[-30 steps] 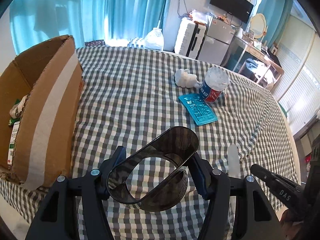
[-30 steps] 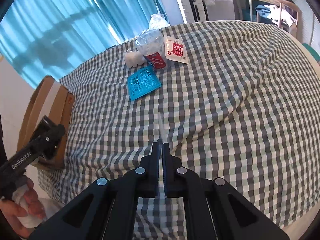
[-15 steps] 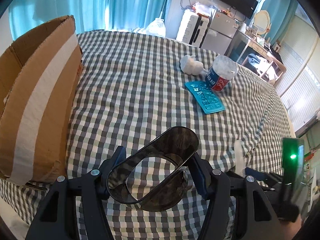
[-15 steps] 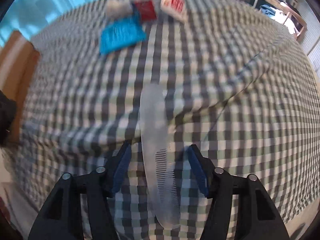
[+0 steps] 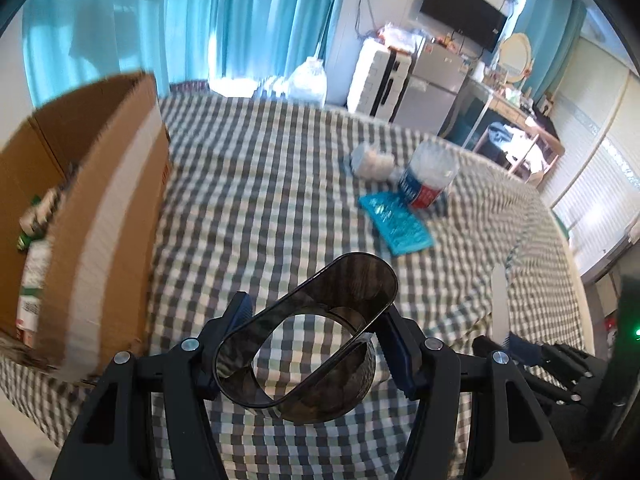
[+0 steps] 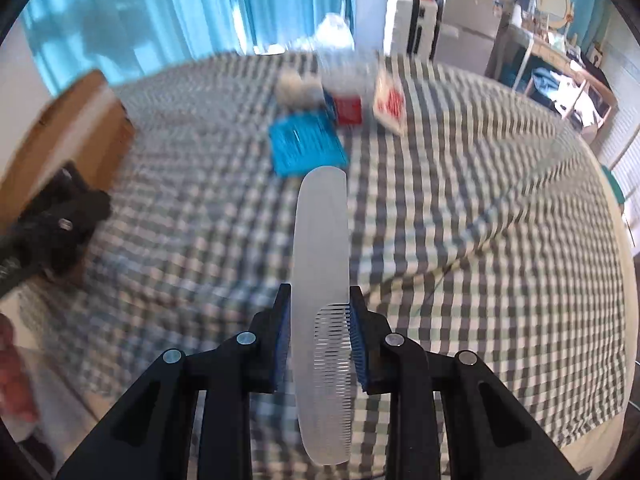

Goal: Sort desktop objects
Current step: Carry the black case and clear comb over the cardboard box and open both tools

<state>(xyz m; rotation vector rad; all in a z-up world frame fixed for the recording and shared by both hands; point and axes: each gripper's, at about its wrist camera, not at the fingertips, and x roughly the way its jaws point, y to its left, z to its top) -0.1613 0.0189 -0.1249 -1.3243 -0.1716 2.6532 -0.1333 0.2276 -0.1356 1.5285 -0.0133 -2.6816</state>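
My left gripper [image 5: 316, 340] is shut on a dark glossy oval ring [image 5: 352, 280], its pads pressing on both sides of it above the checked cloth. A translucent white comb [image 6: 320, 232] stands lengthwise between the blue pads of my right gripper [image 6: 319, 300]. Those jaws are closing and press on the comb's two long edges. The comb points away from the camera, its teeth near the right pad. In the left wrist view the comb [image 5: 499, 300] sticks up at the right. An open cardboard box [image 5: 100, 200] stands at the left.
On the far cloth lie a blue packet [image 5: 394, 220], a lidded cup with a red and blue label [image 5: 426, 180], a white crumpled lump [image 5: 372, 160] and a red and white sachet [image 6: 390, 104]. The box holds packets. The table's edge runs along the right.
My right gripper, shut and empty over the lying comb, opened around it and has closed on it; the comb is now off the cloth. The left gripper keeps the ring.
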